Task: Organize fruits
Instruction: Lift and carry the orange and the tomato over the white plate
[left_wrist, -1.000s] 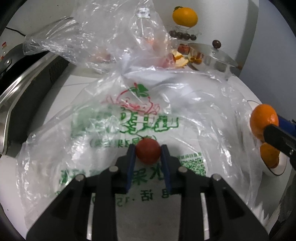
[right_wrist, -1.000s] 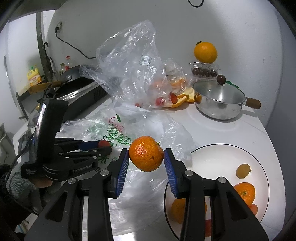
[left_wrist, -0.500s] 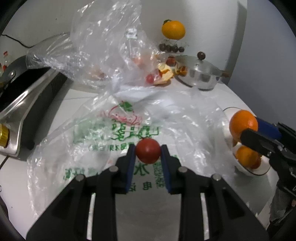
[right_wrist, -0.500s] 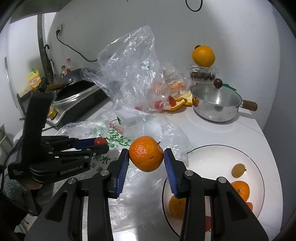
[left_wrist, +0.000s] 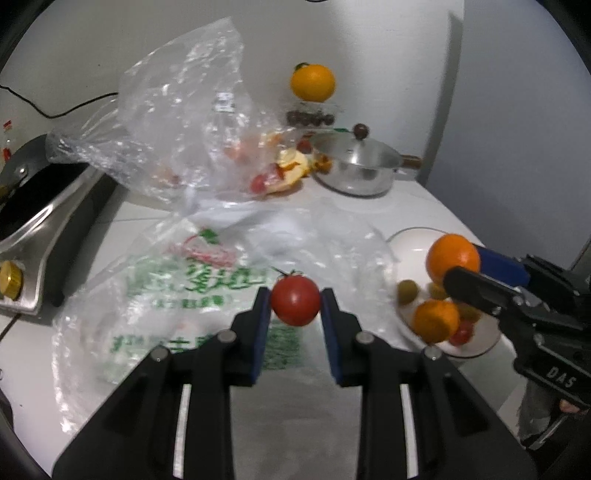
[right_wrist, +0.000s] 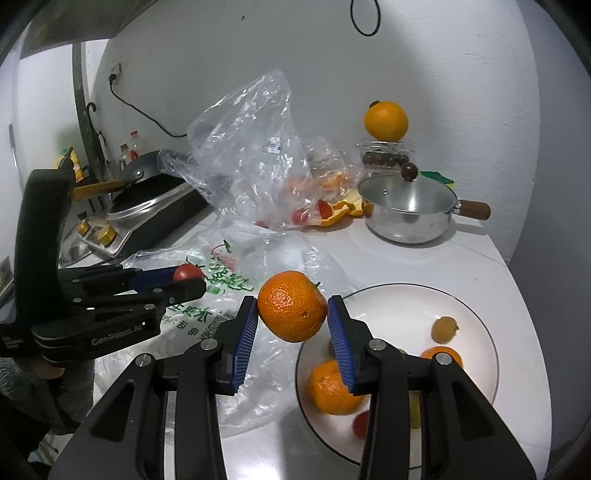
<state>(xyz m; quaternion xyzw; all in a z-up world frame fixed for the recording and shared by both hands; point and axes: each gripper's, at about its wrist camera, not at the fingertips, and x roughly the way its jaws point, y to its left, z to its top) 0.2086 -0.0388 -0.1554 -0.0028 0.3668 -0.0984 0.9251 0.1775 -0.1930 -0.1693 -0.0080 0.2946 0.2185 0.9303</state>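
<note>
My left gripper (left_wrist: 295, 302) is shut on a small red tomato (left_wrist: 295, 301), held in the air above a flat printed plastic bag (left_wrist: 177, 291). The right wrist view shows that same gripper (right_wrist: 184, 280) at the left with the tomato (right_wrist: 187, 272) in its tips. My right gripper (right_wrist: 291, 314) is shut on a mandarin (right_wrist: 291, 305), hanging over the left rim of a white plate (right_wrist: 399, 306). The plate holds several fruits: mandarins, a small yellow-green fruit (right_wrist: 445, 328) and a red one. From the left wrist, the right gripper (left_wrist: 465, 271) and its mandarin (left_wrist: 452, 258) hover over the plate (left_wrist: 413, 240).
A crumpled clear bag (right_wrist: 251, 155) with tomatoes and orange peel stands at the back. A lidded steel pot (right_wrist: 406, 210) sits back right, an orange (right_wrist: 386, 121) on a tub of dark fruit behind it. A stove with a pan (right_wrist: 155, 199) is at left.
My left gripper has risen and drawn back with the tomato, so the bag lies lower and the plate has come into view. The right gripper lifted slightly with the mandarin.
</note>
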